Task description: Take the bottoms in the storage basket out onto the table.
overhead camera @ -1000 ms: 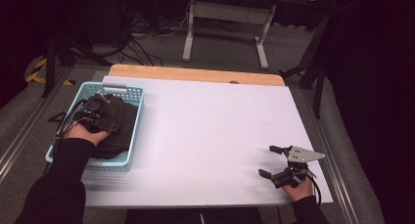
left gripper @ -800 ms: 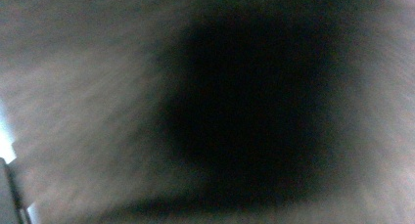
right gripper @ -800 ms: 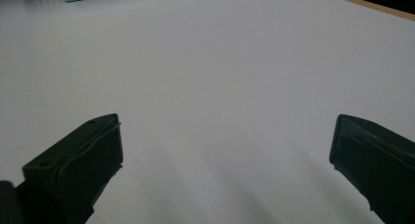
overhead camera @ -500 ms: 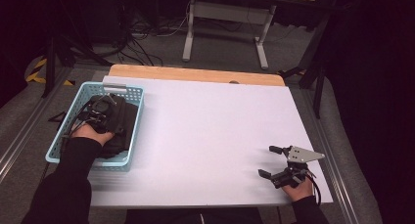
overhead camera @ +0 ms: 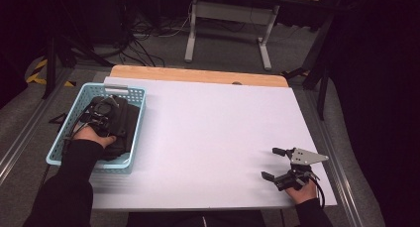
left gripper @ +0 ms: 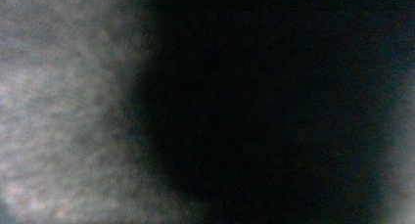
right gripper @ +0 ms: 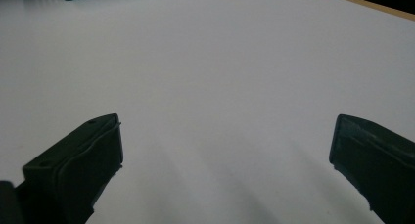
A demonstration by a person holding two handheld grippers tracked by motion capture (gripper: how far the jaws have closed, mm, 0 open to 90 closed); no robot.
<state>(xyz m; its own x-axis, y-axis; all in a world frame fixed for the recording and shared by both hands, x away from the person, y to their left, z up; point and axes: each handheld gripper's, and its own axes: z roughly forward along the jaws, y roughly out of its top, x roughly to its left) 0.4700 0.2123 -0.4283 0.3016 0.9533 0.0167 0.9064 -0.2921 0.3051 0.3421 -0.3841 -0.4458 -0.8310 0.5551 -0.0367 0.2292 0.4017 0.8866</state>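
- I have the left tongs (overhead camera: 101, 113) down inside the light blue basket (overhead camera: 134, 130) at the left edge of the bench (overhead camera: 213, 138), pushed into the black bag (overhead camera: 124, 128) that lies folded in it.
- I cannot tell whether the left tongs are open or closed: from the high view they are buried against the dark fabric, and the left gripper view is a blur of grey and black pressed up close.
- The right tongs (overhead camera: 273, 162) rest on the bench near its right front corner, well apart from the basket, jaws spread wide with nothing between them; the right gripper view shows bare white bench between the 2 jaws (right gripper: 220, 150).
- I judge this to be the grasping step: getting hold of the bag so it can come out of the basket.
- The next move calls for a firm pinch on a fold of fabric, then a straight lift clear of the basket wall, since soft cloth may slip or snag on the mesh.
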